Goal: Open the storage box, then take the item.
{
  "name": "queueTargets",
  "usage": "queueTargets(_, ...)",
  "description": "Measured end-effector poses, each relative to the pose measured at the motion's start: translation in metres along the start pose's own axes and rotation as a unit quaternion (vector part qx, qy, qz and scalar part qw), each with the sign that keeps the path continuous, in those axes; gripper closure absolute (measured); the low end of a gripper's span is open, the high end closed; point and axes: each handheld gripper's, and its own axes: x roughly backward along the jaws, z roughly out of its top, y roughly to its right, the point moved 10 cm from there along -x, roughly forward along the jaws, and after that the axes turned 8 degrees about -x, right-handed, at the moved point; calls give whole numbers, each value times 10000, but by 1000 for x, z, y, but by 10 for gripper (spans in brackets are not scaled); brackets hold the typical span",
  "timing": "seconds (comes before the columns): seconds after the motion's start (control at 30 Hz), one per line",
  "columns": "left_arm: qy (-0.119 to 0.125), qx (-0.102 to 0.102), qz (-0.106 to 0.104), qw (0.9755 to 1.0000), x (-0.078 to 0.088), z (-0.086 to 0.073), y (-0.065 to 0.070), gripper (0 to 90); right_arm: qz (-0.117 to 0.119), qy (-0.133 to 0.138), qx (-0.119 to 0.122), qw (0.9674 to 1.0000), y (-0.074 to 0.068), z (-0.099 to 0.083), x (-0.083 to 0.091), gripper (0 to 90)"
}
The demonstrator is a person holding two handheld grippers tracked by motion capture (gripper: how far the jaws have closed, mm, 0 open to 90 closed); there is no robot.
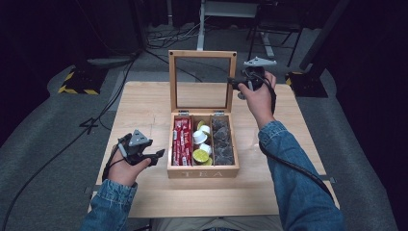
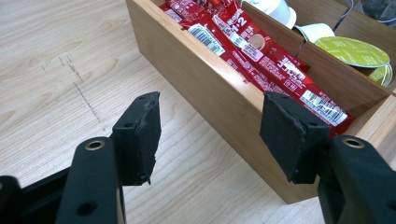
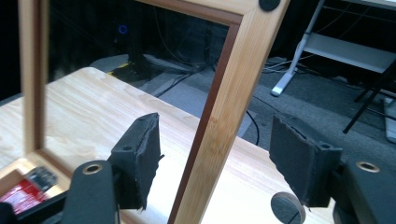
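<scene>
Your tea box sits mid-table with its lid up, your right gripper wide open around the lid's edge, your left gripper open, empty, beside it; I guess closing is left.

Light falls from above onto the pale wooden tabletop, which is bright and even, while the room around the tabletop is very dark. In the high view the picture is a little soft. Short soft shadows lie on the tabletop beside the open bamboo tea box. In the left gripper view the glossy red sachets show small glare, and the black tongs look slightly blurred.
</scene>
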Motion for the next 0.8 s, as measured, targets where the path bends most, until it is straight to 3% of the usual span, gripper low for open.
queueTargets(0.23,-3,-3,22,10000,1,0,-1,389,189,-8,20,9998,-7,-3,28,346)
queueTargets(0.33,-10,23,0,10000,1,0,1,389,249,-27,-59,9997,-12,-8,47,347)
queueTargets(0.47,-18,42,37,10000,3,-2,0,388,331,-123,-178,9992,-15,-17,60,345)
queueTargets(0.8,-149,159,126,9997,7,-17,-3,381,536,-317,-151,9979,-30,-50,71,333)
